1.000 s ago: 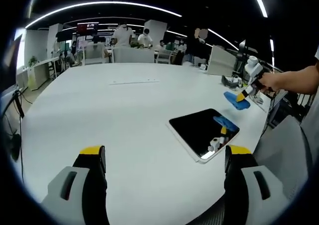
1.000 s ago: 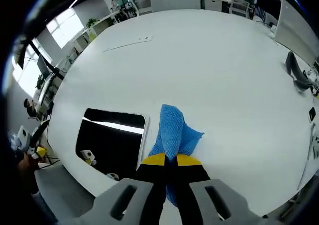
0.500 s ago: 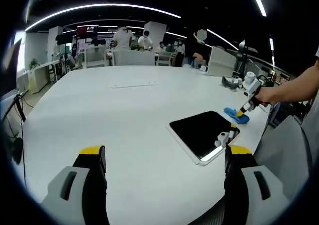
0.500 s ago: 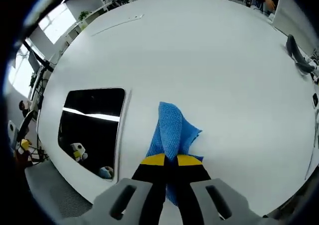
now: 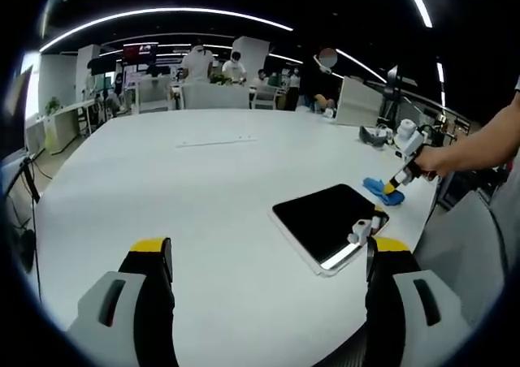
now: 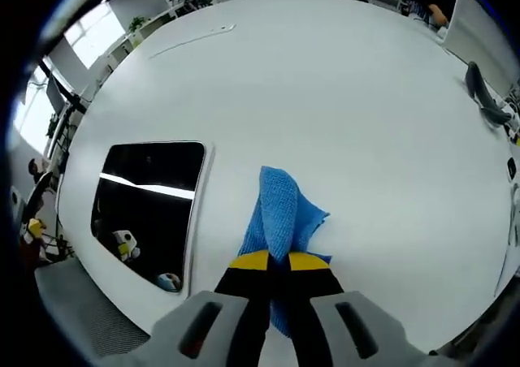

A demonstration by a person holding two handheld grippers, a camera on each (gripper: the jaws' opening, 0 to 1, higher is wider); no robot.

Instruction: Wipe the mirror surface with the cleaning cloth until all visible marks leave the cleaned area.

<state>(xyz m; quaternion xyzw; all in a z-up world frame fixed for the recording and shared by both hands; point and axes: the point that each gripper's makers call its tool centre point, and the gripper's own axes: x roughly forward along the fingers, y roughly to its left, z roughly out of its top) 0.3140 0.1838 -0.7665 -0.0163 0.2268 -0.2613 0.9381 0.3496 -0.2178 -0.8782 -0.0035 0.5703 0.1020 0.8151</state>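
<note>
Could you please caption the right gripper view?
Right gripper pinches the blue cloth on the white table beside the mirror.

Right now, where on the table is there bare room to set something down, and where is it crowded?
The white table is bare beyond the mirror and the blue cloth, out to a thin strip. It is tightest at the near edge: the right gripper, shut on the cloth, sits just beside the mirror. Small items crowd the far right edge.

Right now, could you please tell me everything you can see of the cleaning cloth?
The cleaning cloth is bright blue with a woven, textured look. It is bunched into folds and pinched in the shut jaws of the right gripper. It lies on the white table, beside the mirror, not on it.
</note>
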